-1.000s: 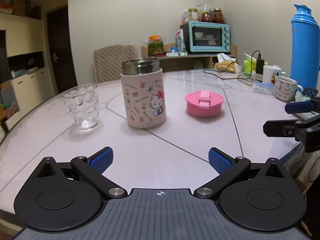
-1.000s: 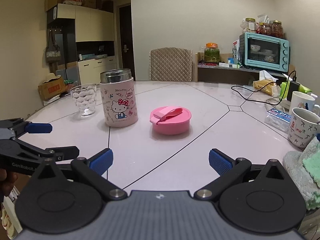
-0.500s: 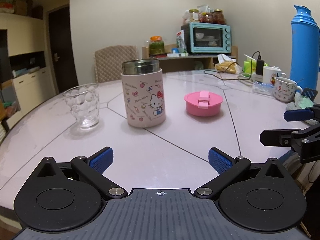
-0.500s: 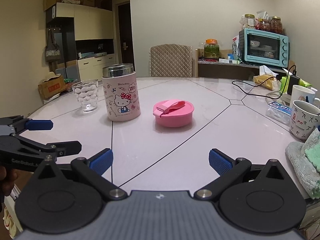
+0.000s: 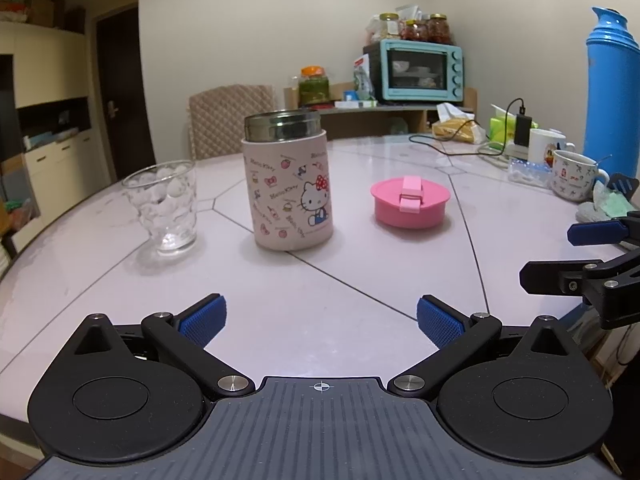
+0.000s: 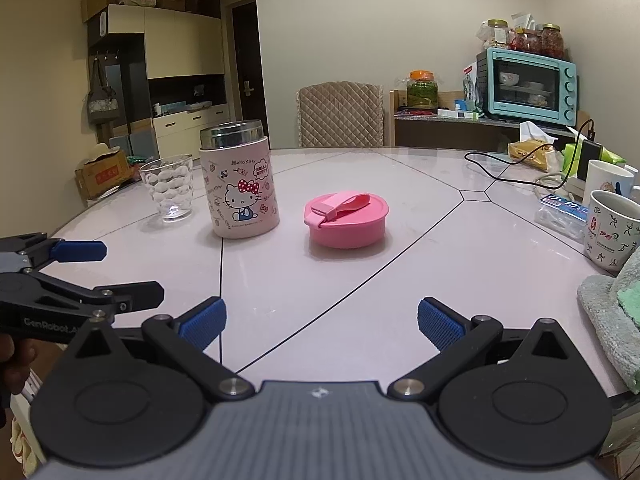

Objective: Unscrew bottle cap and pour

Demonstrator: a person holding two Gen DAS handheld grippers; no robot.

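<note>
A pink Hello Kitty bottle (image 5: 289, 188) (image 6: 239, 186) with an uncovered steel mouth stands upright on the table. Its pink cap (image 5: 410, 201) (image 6: 346, 215) lies on the table to its right. A clear glass (image 5: 163, 204) (image 6: 169, 187), which looks empty, stands to the bottle's left. My left gripper (image 5: 318, 320) is open and empty, low over the near table edge, well short of the bottle; it also shows in the right wrist view (image 6: 116, 276). My right gripper (image 6: 318, 320) is open and empty, near the table edge, and shows in the left wrist view (image 5: 560, 254).
The round pale table (image 5: 360, 292) has mugs (image 6: 610, 230), a grey-green cloth (image 6: 616, 308), a cable and charger at the right. A tall blue thermos (image 5: 612, 92) stands far right. A chair (image 6: 340, 114) and a shelf with a teal oven (image 6: 528, 82) are behind.
Both grippers have drifted slightly; the bottle, cap and glass sit a little higher and more central in view. Nothing was gripped or released.
</note>
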